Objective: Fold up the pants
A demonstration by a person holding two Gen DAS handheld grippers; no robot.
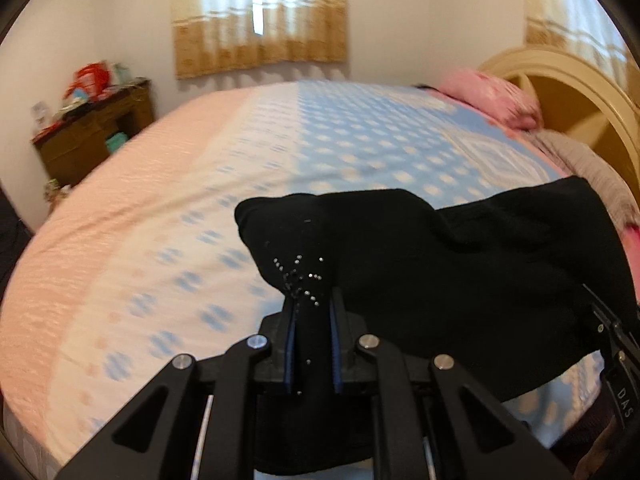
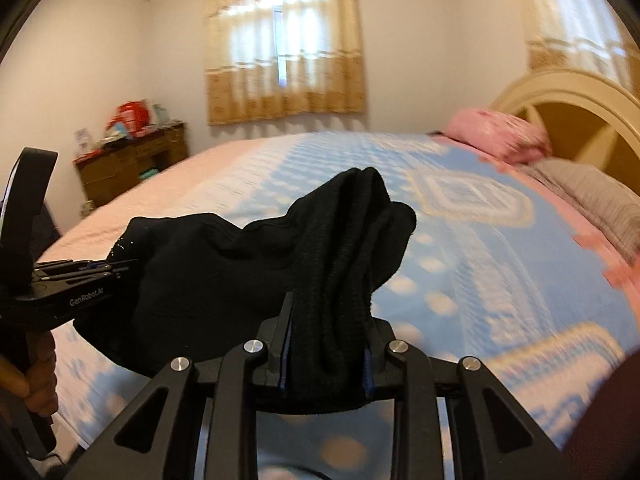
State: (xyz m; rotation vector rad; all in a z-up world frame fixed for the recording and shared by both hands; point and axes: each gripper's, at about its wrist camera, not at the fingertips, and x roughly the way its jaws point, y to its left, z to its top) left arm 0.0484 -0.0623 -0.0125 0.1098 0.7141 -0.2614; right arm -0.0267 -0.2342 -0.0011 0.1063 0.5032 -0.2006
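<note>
Both jaws were closed on the black pants [image 1: 460,280], which hung between the left gripper [image 1: 312,320] and right gripper [image 2: 326,332] above the bed [image 1: 160,200]. The bunched fabric ahead of each gripper could slip or fold unevenly.

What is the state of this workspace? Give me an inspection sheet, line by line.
Surface: bed with a pink, white and blue patterned cover, blurred in both views.
Job's things: black pants, held up over the bed between the two grippers; small shiny studs near the left grip.
Clutter: pink pillow and grey blanket by the headboard.
Grippers: left gripper shut on the pants; right gripper shut on a thicker bunch of the same fabric.
Cables: nothing seen.
Surroundings: cream arched headboard, curtained window, wooden dresser piled with red and white items.
</note>
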